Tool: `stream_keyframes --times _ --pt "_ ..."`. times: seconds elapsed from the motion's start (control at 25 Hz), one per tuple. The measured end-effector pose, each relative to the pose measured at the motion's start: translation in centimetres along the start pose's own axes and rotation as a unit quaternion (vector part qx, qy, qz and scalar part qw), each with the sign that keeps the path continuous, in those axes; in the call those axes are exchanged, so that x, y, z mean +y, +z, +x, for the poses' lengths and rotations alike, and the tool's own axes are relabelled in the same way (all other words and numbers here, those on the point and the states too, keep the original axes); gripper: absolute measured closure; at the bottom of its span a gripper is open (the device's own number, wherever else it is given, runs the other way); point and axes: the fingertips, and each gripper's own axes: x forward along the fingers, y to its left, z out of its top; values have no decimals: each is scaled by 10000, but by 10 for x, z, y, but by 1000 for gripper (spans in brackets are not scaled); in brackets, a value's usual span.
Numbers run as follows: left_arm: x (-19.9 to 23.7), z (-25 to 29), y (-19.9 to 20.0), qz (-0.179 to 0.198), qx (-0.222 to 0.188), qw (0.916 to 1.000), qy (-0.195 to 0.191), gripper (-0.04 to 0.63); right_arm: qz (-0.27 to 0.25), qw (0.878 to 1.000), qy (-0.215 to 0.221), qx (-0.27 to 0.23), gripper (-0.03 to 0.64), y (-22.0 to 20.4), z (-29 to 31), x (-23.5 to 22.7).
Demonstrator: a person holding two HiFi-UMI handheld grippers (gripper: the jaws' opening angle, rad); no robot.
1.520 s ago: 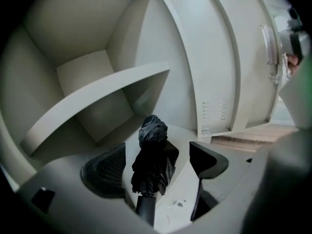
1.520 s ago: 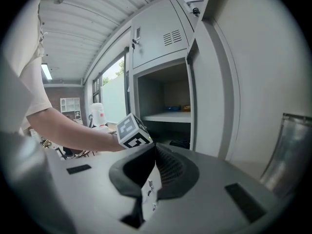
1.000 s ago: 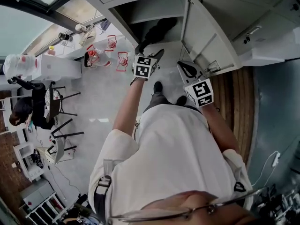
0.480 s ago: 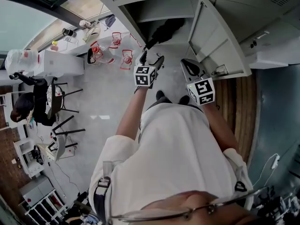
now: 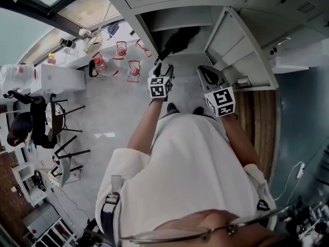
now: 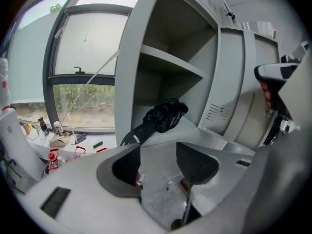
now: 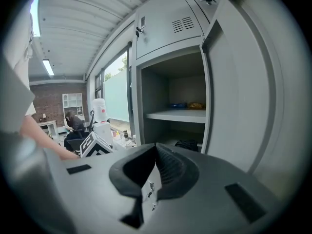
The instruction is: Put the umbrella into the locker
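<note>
Left gripper view, centre: the black umbrella (image 6: pixel 163 118) lies in the open locker (image 6: pixel 130 72), lower compartment, handle overhanging the edge. Small items (image 7: pixel 187 105) sit on the shelf (image 7: pixel 170 115) above. Pale floor (image 5: pixel 113 107) spreads at head view's left. On the left gripper (image 6: pixel 160 152) the jaws stand apart and empty, having just been closing; on the right gripper (image 7: pixel 155 150) they meet.

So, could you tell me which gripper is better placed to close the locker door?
Right, probably. The right gripper, jaws shut, sits beside the open door on its side. The left gripper faces the umbrella in the locker; its jaws have just been closing, nothing between them.
</note>
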Motion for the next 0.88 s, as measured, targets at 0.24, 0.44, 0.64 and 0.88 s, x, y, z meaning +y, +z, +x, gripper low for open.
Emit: stream_keyframes --times 0.24,0.44,0.64,0.88 --pt "15 13 5 -26 35 9999 137 362 -19 9999 -78 104 609 -3 4 5" --pt "12 20 7 -86 30 9998 173 364 -18 9997 -217 145 609 -5 0 2" --pt "-3 39 21 -97 -6 9999 60 362 32 9992 -361 185 609 -8 -4 -5" --pt "0 62 31 -112 64 9999 45 362 53 9985 -495 242 609 -12 -9 -11"
